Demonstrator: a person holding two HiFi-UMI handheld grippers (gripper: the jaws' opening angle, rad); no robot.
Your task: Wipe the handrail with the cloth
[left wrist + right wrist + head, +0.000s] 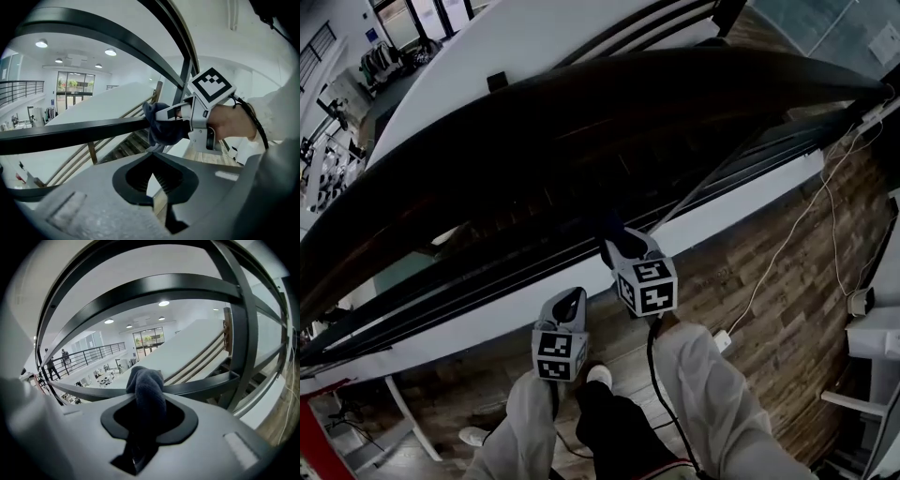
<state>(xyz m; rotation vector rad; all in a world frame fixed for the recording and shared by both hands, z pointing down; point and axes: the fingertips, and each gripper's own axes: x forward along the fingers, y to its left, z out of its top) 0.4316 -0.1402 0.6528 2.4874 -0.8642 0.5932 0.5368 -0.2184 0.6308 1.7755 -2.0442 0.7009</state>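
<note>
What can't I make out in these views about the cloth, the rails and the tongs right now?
- Head view: the top of the handrail is too dark to show dust or wiped streaks, and its left end runs off the picture edge.
- Right gripper view: the cloth bunches over the lower rail, so its own bulk hides the contact patch.
- Left gripper view: the tips of the right gripper tongs are buried in the cloth.
</note>
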